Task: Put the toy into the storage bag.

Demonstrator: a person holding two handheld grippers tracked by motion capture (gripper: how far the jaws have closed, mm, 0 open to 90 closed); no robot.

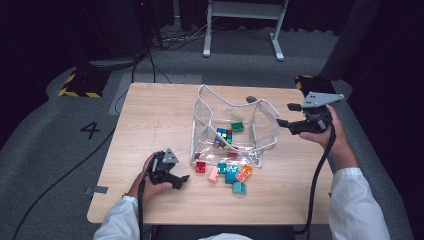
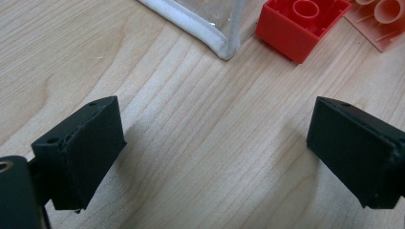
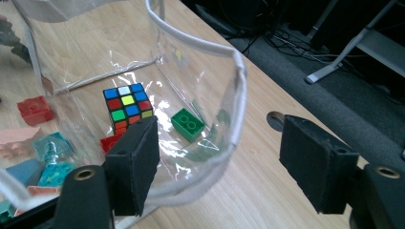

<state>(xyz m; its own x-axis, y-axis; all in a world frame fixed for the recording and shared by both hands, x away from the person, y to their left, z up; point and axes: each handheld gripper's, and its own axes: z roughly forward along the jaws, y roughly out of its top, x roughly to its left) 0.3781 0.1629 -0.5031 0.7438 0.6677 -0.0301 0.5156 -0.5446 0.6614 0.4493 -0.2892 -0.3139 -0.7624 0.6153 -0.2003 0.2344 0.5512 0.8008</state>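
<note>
High view: a clear plastic bag (image 1: 235, 131) with white piping stands open mid-table, holding a multicoloured puzzle cube (image 1: 224, 137) and a green brick (image 1: 237, 127). Loose bricks lie at its near side, red (image 1: 200, 167), pink (image 1: 213, 174), teal (image 1: 239, 188). My right gripper (image 1: 284, 115) hovers beside the bag's rim, jaws wide and empty. My left gripper (image 1: 183, 181) rests on bare woodgrain table (image 1: 150, 115), jaws wide, nothing between them.
</note>
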